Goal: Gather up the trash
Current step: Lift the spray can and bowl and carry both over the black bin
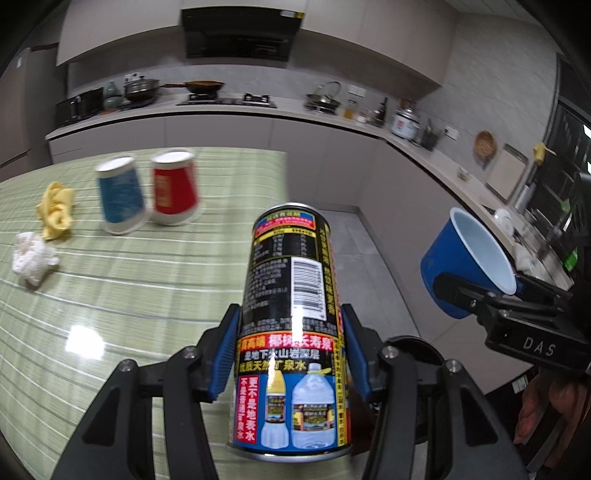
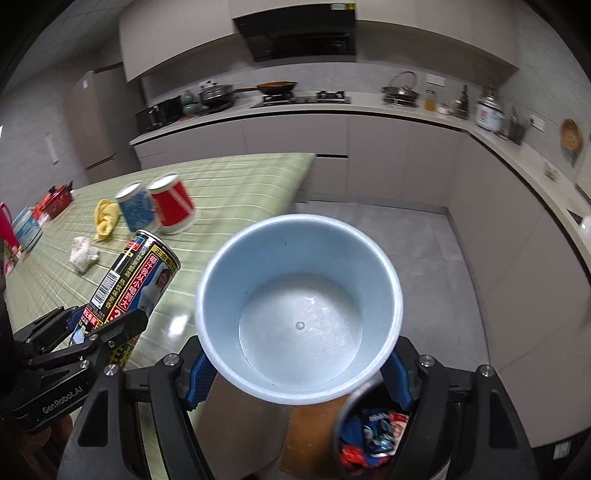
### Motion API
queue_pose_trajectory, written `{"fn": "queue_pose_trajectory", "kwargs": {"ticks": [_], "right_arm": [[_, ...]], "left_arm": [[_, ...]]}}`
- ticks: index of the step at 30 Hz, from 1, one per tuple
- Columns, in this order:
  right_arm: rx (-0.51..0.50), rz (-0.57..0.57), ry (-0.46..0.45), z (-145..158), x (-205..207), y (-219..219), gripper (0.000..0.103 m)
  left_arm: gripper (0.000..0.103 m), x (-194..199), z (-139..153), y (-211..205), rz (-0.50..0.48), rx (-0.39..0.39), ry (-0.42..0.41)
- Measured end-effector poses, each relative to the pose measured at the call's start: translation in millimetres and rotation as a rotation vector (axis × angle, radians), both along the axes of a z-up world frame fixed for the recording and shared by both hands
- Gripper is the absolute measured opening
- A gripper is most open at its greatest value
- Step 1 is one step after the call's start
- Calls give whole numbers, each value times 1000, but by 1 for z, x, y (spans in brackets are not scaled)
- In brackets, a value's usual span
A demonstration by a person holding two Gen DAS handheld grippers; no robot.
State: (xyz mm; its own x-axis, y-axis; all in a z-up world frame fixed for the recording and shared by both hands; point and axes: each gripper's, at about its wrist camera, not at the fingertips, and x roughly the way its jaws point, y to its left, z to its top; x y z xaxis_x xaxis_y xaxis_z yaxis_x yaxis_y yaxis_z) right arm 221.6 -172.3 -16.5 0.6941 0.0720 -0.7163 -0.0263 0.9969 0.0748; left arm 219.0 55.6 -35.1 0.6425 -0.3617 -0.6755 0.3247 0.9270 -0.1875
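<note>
Kitchen setting, grey cabinets along the back wall, range hood [image 1: 240,33] above a hob, pans and a rice cooker [image 1: 405,123] on the far counter. Nearer, a worktop [image 1: 110,288] under a green striped cloth.

On that cloth: blue paper cup [image 1: 120,195] and red paper cup [image 1: 174,188], both upside down, just beside each other. Left of them a crumpled yellow wad [image 1: 55,210]; in front of that, a crumpled white tissue [image 1: 33,258]. At the far left edge in the right wrist view, red and blue containers, too small to identify.

Left tongs [image 1: 290,354] pinching a tall printed drink can [image 1: 291,314] between blue pads [image 1: 225,354], can roughly upright, held over the near edge of the worktop, barcode and label facing the camera.

Right tongs [image 2: 295,369] gripping a blue paper cup with white interior [image 2: 299,306] by its sides, mouth turned toward the camera, inside empty, held off the worktop above the grey floor. Below it, partly hidden, a trash bin [image 2: 369,435] holding colourful wrappers.

Both sets of tongs side by side, well apart from the cups on the cloth.
</note>
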Motion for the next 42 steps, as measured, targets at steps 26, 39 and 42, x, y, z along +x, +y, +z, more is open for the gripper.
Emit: {"fn": "queue_pose_trajectory", "kwargs": {"ticks": [26,39,42], "right_arm": [[26,-96,99,-56,-86,-157,76],[70,-64,236,-145,-75,-186,76],[75,-52,265,-164,-64,-188,76]], "left_arm": [[53,-68,-64,-164,-99,24,124],[53,-78,-141,-216,-106,75,271],[53,-75,-157,-224,-97,88,292]]}}
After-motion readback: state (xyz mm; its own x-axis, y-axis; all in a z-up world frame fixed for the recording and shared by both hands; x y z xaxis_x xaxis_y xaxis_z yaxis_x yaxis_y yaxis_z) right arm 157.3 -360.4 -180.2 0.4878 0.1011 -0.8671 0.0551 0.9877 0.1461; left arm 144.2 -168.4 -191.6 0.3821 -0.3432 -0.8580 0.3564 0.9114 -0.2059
